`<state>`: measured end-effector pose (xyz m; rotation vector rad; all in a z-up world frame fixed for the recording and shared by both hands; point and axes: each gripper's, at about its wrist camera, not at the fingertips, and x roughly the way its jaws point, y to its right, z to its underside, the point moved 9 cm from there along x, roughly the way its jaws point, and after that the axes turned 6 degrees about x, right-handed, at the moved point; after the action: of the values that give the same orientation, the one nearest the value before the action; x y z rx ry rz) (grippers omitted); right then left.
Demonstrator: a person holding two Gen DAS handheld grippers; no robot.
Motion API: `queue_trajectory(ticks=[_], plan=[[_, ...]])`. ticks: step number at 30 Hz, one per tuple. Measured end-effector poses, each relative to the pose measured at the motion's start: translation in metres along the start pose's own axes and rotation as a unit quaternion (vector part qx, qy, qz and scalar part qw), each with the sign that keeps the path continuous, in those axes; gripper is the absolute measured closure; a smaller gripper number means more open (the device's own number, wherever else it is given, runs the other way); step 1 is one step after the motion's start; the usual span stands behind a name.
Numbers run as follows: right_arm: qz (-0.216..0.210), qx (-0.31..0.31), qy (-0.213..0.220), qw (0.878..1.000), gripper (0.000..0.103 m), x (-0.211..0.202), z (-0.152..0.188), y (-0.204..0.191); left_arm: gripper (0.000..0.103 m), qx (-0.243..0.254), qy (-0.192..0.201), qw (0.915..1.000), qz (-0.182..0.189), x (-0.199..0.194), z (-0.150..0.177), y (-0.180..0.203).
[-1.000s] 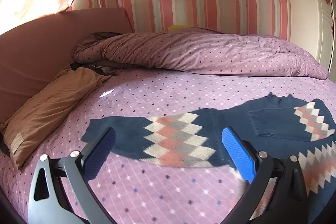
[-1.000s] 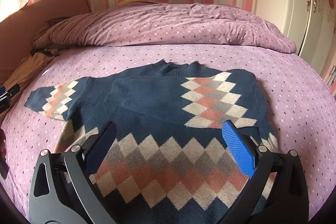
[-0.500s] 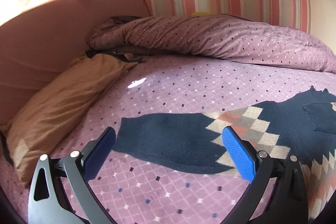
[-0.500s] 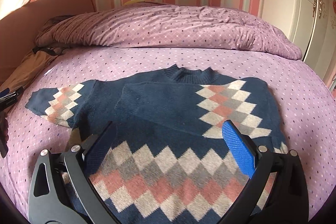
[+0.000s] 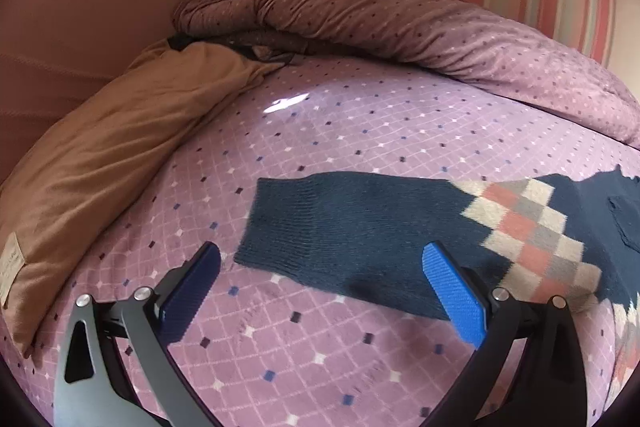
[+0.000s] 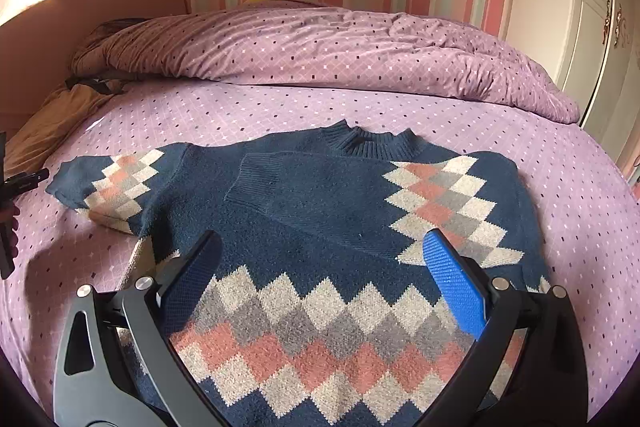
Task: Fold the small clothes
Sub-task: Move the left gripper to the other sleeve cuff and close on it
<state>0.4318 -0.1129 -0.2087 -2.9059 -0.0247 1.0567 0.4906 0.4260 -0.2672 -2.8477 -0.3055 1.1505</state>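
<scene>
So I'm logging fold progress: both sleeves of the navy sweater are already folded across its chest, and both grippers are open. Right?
Not quite. The right wrist view shows only one sleeve folded across the sweater; the other sleeve lies stretched out on the bed. Left gripper and right gripper are open.

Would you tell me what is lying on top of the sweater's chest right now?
One sleeve is folded across the sweater, its cuff toward the other sleeve, which lies outstretched on the bedsheet. The chest beneath the fold is covered.
</scene>
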Motion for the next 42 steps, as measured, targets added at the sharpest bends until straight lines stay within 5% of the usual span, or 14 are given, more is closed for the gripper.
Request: queue_trajectory(ticks=[31, 42], plan=[[0.013, -0.003, -0.013, 1.0, 0.003, 0.009, 0.007, 0.012, 0.002, -0.052, -0.078, 0.9956, -0.003, 0.062, 0.012, 0.024], [0.012, -0.004, -0.008, 1.0, 0.003, 0.005, 0.006, 0.013, 0.002, -0.131, -0.105, 0.9856, -0.021, 0.061, 0.035, -0.038]])
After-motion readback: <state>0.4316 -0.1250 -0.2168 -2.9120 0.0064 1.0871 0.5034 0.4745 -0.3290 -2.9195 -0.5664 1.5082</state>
